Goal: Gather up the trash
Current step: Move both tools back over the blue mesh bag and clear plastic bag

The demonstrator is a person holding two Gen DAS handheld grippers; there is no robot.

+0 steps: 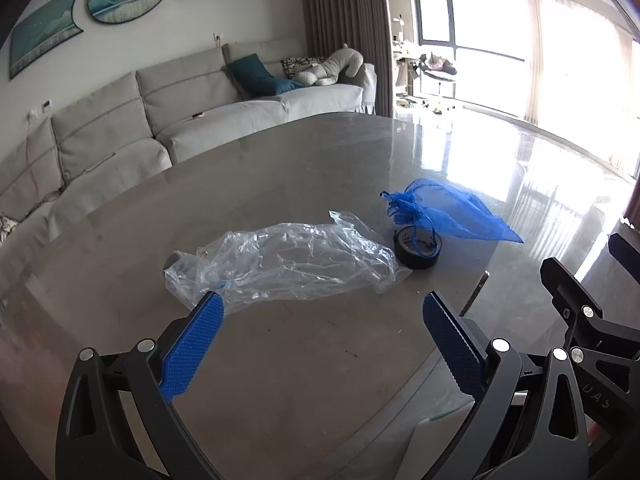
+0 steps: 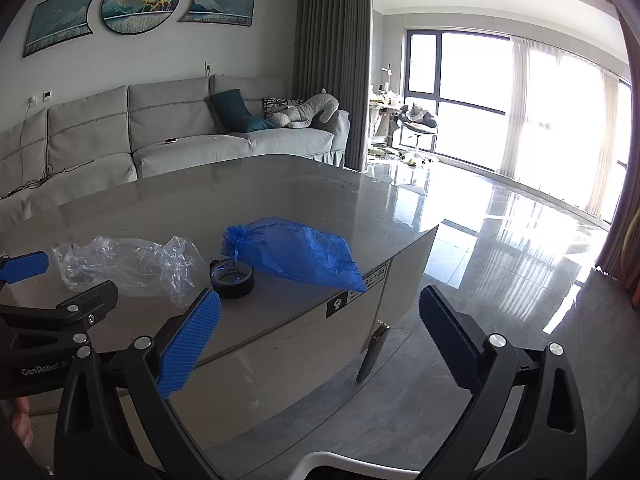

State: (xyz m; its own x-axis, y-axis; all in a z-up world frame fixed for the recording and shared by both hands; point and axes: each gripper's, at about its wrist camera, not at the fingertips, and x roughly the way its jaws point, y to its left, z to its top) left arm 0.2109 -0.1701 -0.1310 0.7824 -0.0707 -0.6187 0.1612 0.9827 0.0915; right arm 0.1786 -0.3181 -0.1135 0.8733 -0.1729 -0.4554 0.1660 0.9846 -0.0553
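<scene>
While you hold both tongs low over the desk, the left tongs and the right tongs gape wide with nothing in them. A clear plastic bag lies just ahead, beside a black tape roll touching a blue mesh bag. A gray sofa sits behind.
</scene>
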